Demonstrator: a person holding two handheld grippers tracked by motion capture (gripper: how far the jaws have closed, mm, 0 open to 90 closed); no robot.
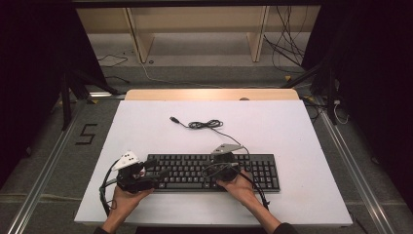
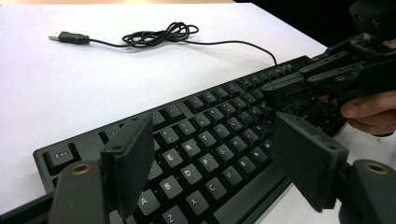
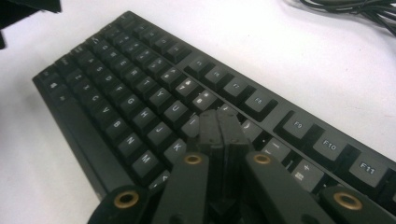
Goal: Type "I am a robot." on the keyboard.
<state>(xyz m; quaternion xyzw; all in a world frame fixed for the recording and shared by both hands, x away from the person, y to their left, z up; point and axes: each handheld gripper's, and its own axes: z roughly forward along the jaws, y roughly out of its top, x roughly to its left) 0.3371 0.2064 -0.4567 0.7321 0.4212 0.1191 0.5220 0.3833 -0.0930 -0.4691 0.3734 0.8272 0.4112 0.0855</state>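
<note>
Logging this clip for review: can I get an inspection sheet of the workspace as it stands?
Surface: white table top, wooden strip along its far edge.
Job's things: black keyboard lying flat near the front edge.
Clutter: nothing seen.
Grippers: left gripper open, jaws apart over the keyboard's left end; right gripper shut, tips together and down over the keys around the middle rows, contact not clear.
Cables: keyboard's USB cable partly coiled behind it, plug lying free on the table.
Surroundings: wooden shelf frame and loose wires on the floor beyond the table; dark at the sides.
</note>
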